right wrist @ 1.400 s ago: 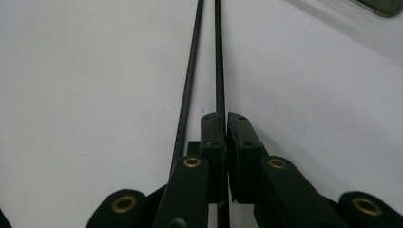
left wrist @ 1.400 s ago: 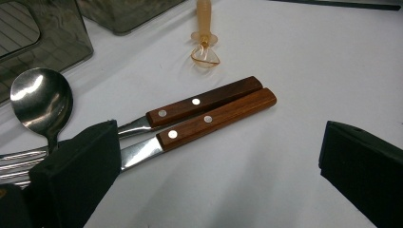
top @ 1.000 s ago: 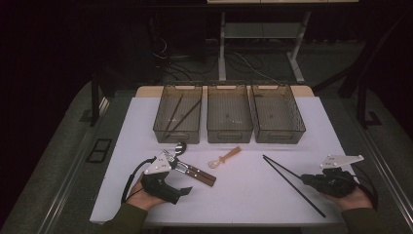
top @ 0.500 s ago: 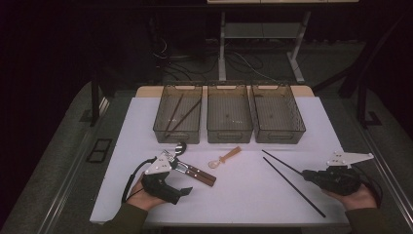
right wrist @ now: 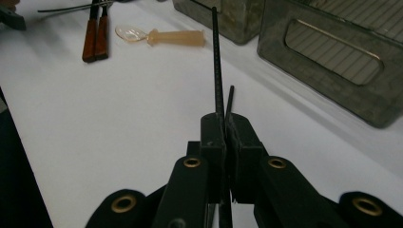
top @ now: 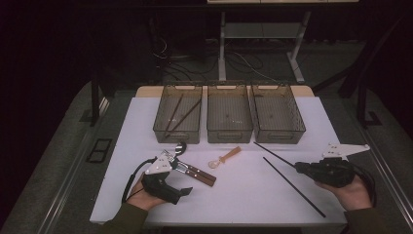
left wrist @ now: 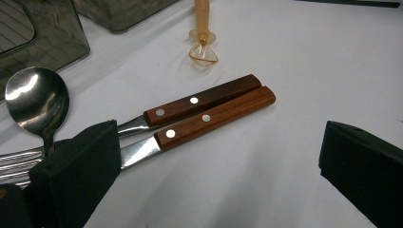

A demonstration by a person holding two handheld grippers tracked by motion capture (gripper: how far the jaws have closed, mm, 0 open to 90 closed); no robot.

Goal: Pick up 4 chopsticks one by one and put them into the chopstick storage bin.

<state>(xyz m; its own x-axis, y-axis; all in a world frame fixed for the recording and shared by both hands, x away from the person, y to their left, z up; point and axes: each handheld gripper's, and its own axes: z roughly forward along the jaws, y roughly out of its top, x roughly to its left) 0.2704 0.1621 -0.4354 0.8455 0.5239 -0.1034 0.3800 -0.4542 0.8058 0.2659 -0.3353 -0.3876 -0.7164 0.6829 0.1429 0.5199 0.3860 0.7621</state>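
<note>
Three bins (top: 229,119), chopsticks inside the leftmost (top: 178,119); right jaws pinching a chopstick (right wrist: 217,66), left jaws spread.

White rectangular surface (top: 146,122) sits lit in a dark room. Grey carpeted floor (top: 63,146) around it. Behind the surface: grey metal table frame (top: 258,34) with legs, black cables (top: 170,53) on floor. Left of the surface: small black vent-like plate (top: 97,150).

Dim lab recording bench.
A white table (top: 146,122) with three trays (top: 229,117), loose cables (top: 170,53) and a metal stand (top: 258,34) behind.
</note>
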